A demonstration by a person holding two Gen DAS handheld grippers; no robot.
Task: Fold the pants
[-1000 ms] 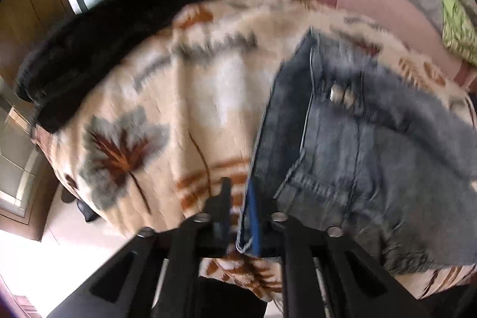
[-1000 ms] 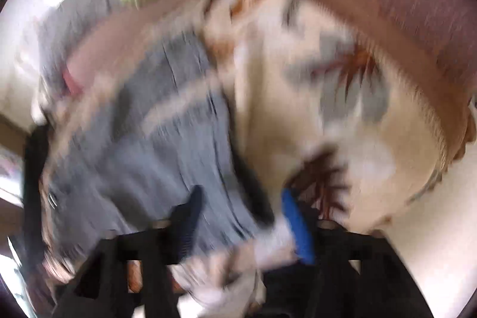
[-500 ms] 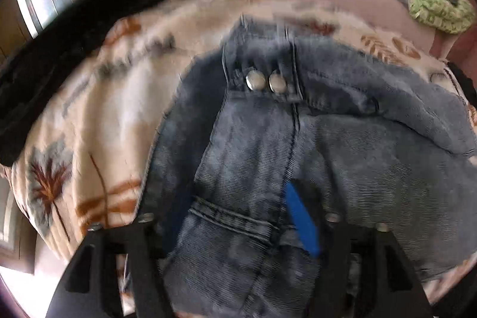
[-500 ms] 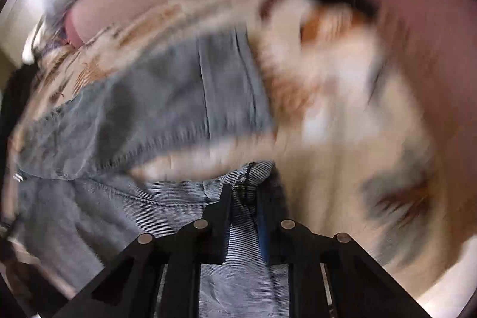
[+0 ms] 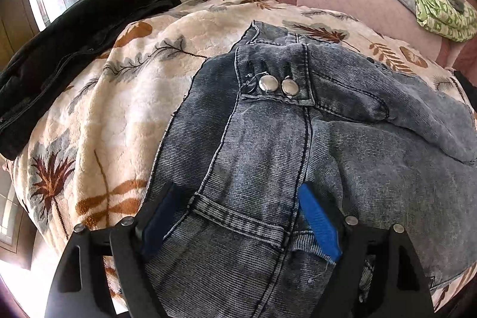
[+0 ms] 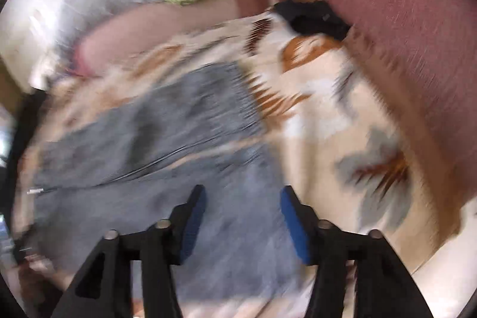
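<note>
Under both opening grippers, jeans (image 5: 268, 157) on leaf-print blanket (image 5: 119, 97)

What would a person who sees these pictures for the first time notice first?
Grey-blue jeans fill the middle of the left wrist view, spread on a cream blanket with leaf prints. Two shiny metal buttons sit at the waistband. A black jacket lies at the upper left, a green patterned cloth at the upper right.
</note>
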